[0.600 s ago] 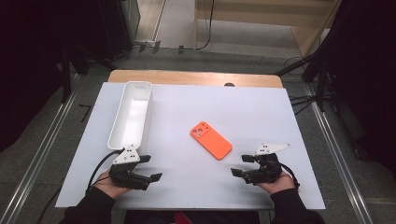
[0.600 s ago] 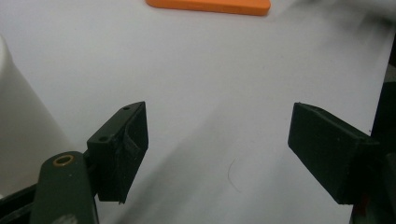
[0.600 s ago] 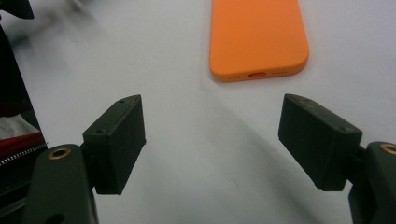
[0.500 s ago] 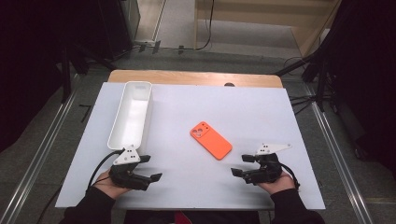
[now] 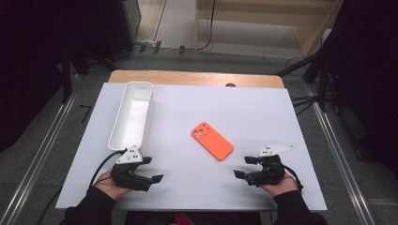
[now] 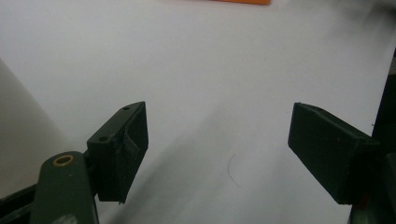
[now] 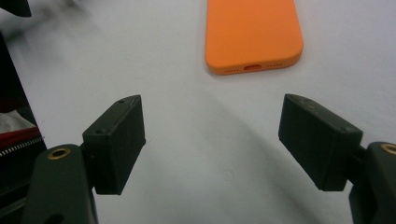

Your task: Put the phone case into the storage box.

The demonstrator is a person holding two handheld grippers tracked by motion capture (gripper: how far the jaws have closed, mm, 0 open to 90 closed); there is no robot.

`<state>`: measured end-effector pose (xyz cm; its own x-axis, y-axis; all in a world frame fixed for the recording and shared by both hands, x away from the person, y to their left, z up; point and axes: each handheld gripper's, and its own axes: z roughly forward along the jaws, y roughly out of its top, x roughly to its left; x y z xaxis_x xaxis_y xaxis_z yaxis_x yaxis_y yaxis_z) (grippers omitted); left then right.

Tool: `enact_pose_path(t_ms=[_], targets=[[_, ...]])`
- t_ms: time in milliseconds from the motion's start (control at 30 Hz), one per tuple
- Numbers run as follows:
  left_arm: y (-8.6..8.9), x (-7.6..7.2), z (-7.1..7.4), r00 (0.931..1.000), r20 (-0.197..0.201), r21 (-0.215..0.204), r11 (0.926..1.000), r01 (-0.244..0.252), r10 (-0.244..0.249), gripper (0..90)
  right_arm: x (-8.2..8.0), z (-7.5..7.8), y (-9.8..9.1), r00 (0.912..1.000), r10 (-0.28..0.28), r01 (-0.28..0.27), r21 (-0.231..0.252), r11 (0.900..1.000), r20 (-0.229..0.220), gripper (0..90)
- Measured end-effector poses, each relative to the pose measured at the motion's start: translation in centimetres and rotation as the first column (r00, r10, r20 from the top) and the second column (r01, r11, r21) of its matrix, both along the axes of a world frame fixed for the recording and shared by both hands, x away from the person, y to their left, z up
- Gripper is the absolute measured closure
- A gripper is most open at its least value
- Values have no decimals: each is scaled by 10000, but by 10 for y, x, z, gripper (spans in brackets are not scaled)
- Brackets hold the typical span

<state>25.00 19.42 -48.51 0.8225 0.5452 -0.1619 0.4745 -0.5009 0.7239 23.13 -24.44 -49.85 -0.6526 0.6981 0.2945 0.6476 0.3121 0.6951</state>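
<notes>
Two claws rest low at the near edge of the white bench [image 5: 263, 112], each in a hand, both spread wide and released with only bare surface between their jaws. Left claw [image 5: 149, 169] sits just beside the near end of the long white tray [image 5: 123, 136]. Right claw [image 5: 243, 167] lies near the orange phone case [image 5: 212, 140], which lies flat, camera cut-out up, in the middle of the bench, apart from both claws. Seen from the right gripper view, the case's port end [image 7: 252, 67] faces the jaws.
</notes>
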Motion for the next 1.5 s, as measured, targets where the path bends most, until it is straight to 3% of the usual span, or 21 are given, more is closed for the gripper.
enact_pose_path(t_ms=[200, 633, 733, 1500], targets=[[-1, 1, 1, 9999, -111, -65, 10000, 6, -7, 200, 0, 0, 2, 9997, 230, -230, 26, 9997, -47, 214], [0, 3, 0, 9996, -287, -295, 9996, 36, -44, 201, 0, -1, 1, 9997, 203, -204, -63, 9998, -129, 214], [0, 3, 0, 9995, -288, -178, 9998, 103, -109, 201, 1, 0, 2, 9993, 325, -327, -115, 9994, -183, 214], [0, 2, 1, 9989, -463, -305, 9995, 21, -35, 202, 20, 15, 1, 9991, 402, -406, -338, 9986, -113, 214]])
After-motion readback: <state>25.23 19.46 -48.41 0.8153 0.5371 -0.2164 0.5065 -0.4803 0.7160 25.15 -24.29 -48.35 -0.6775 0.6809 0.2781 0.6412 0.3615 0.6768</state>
